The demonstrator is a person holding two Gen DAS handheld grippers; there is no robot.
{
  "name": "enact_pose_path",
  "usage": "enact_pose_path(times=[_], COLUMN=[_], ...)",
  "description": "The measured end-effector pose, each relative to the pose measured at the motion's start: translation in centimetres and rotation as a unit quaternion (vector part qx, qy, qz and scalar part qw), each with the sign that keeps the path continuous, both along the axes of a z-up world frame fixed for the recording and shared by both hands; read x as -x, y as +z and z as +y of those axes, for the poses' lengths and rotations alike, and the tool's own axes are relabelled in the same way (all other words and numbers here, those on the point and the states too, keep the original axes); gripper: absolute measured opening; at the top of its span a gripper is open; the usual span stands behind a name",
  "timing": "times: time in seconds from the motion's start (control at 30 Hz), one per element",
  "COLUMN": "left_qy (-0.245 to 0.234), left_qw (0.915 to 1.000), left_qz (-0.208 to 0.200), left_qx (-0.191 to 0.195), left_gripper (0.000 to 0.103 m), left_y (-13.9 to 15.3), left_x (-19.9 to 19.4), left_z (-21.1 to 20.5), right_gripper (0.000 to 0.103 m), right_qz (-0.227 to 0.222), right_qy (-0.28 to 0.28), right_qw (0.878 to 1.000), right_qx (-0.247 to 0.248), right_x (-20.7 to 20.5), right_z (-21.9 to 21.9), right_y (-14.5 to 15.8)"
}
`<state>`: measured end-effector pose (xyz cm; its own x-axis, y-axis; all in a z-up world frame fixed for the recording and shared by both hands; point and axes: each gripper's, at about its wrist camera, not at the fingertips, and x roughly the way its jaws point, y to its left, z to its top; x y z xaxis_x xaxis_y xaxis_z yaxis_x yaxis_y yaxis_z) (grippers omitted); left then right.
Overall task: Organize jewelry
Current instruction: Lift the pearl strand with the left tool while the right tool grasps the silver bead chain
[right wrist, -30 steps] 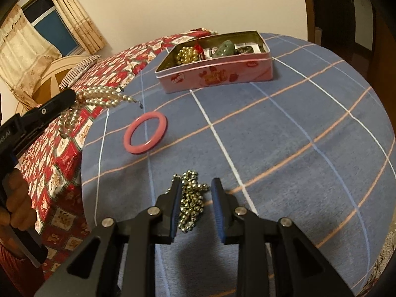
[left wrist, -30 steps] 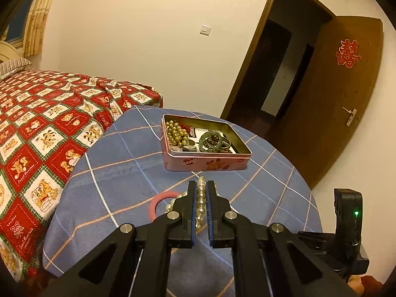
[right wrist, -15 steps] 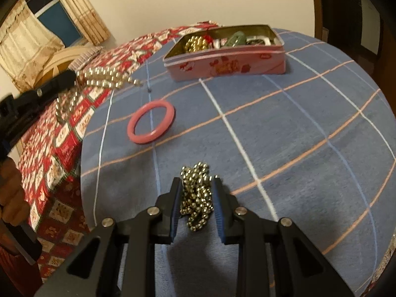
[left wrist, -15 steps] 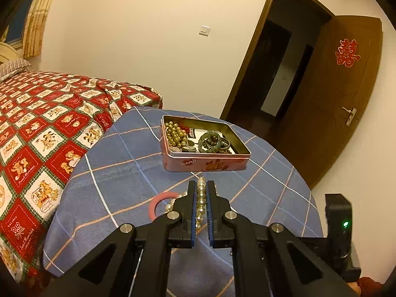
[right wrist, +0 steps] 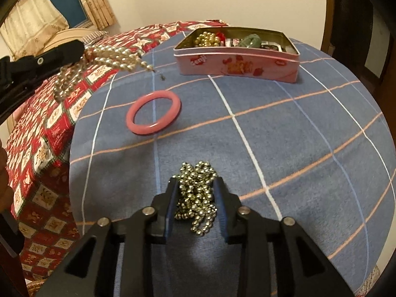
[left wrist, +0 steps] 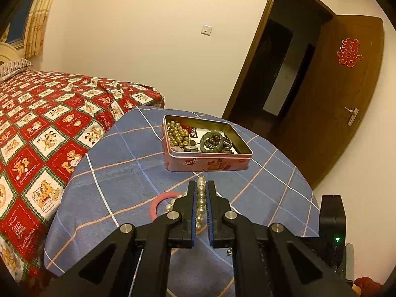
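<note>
already the right gripper (right wrist: 195, 193) is closing its jaws around the gold bead chain (right wrist: 198, 193), heaped lengthwise between them. the left gripper (left wrist: 201, 198) pinches the pearl necklace (left wrist: 201, 203); the pink tin (right wrist: 237, 60) lies straight ahead, well apart.

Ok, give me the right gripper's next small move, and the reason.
Probably finish the squeeze, then lift. The right gripper has its jaws closing around the gold bead chain, which lies bunched on the blue checked tablecloth. The pink tin stands open beyond it, while the left gripper holds the pearl necklace in the air.
</note>
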<state>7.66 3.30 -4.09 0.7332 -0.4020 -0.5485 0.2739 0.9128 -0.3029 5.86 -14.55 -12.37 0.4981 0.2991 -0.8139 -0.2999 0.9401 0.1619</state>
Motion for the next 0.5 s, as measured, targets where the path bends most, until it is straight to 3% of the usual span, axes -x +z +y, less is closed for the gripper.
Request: enact_pose_path(times=[0.2,0.5], left_qy=[-0.002,-0.003], left_qw=[1.0000,1.0000], left_qz=[0.003,0.007], left_qx=[-0.002,-0.001], left_gripper=[0.006,0.006], left_y=[-0.2,-0.4], left_x=[-0.1,-0.4], left_z=[-0.2,-0.4], right_gripper=[0.014,0.013], right_qz=[0.012,-0.025], right_qy=[-0.021,-0.060], right_qw=[0.998,0.994], right_qx=[-0.050,-0.091], right_x=[-0.3,-0.5], right_z=[-1.7,-4.0], right_y=[0.3,3.0])
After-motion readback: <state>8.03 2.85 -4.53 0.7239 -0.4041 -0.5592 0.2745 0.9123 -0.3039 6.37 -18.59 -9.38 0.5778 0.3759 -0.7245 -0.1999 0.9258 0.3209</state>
